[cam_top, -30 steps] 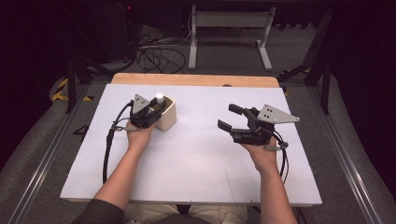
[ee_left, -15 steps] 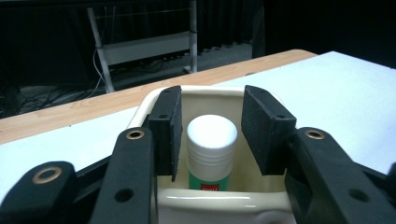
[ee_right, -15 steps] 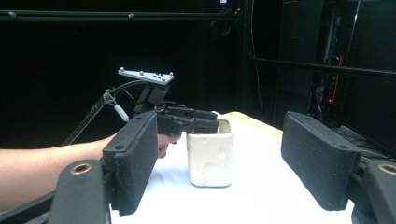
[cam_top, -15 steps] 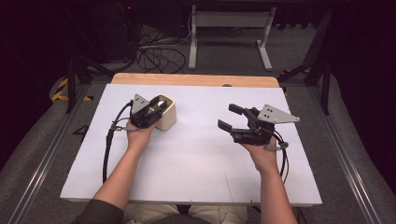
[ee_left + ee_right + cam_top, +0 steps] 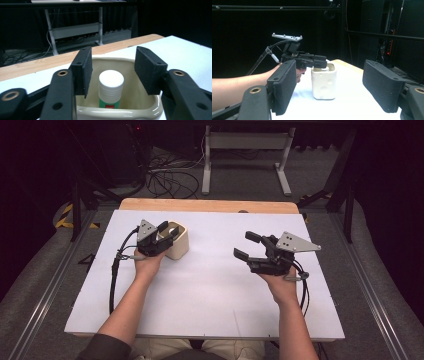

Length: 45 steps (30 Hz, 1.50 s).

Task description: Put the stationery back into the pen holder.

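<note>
A cream ceramic cup stands on the white table top at the left. Inside it a glue stick with a white cap and green label stands upright. My left gripper hovers just above the cup's mouth. Its jaws have just been opening, and the pads stand apart from the cap on either side without touching it. My right gripper is held above the table at the right, open, with nothing between its jaws. In the right gripper view the cup and my left gripper sit ahead.
The white board lies on a wooden table whose far edge shows behind it. A metal stand and cables lie on the dark floor beyond. Each gripper trails a black cable toward the near edge.
The left gripper's jaws have spread apart over the cup. The glue stick's white cap, earlier up between the jaws, now sits lower inside the cup. Neither hand has shifted.
</note>
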Available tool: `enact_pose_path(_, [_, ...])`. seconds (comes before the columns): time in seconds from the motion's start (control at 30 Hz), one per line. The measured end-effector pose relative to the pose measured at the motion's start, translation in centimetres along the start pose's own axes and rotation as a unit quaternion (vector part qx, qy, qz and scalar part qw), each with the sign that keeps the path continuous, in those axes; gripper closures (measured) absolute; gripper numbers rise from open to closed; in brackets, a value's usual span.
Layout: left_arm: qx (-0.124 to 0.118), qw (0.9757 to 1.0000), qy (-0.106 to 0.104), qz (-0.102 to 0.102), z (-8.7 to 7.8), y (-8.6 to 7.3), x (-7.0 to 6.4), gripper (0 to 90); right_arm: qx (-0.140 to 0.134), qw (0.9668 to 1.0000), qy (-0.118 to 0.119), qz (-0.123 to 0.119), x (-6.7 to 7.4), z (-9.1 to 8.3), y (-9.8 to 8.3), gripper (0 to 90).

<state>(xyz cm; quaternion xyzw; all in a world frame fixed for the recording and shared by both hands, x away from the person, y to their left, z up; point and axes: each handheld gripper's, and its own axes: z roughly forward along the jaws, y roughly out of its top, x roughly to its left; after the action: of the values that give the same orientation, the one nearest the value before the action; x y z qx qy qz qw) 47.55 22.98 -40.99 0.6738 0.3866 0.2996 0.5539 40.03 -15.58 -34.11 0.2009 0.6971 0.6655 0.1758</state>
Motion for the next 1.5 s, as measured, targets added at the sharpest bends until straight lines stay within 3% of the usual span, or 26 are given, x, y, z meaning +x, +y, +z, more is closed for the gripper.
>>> enact_pose_path(0.27, [-0.004,0.9999,-0.009,0.005,-0.5,0.6,-0.1,45.5,0.000,1.0000,-0.003,0.000,-0.1,-0.1,0.0,28.0])
enact_pose_path(0.6, [-0.026,0.9995,-0.019,0.005,-1.4,1.7,-0.9,33.0,0.001,1.0000,-0.008,0.003,-0.3,-0.4,-0.1,27.5])
enact_pose_path(0.97, [-0.037,0.9976,-0.057,0.010,-3.1,2.8,-1.8,23.9,0.001,0.9999,-0.013,0.005,-0.4,-0.7,-0.1,26.4])
enact_pose_path(1.5, [-0.046,0.9951,-0.084,0.024,-5.7,3.7,-2.7,16.1,0.003,0.9997,-0.022,0.008,-0.5,-1.3,-0.1,25.5])
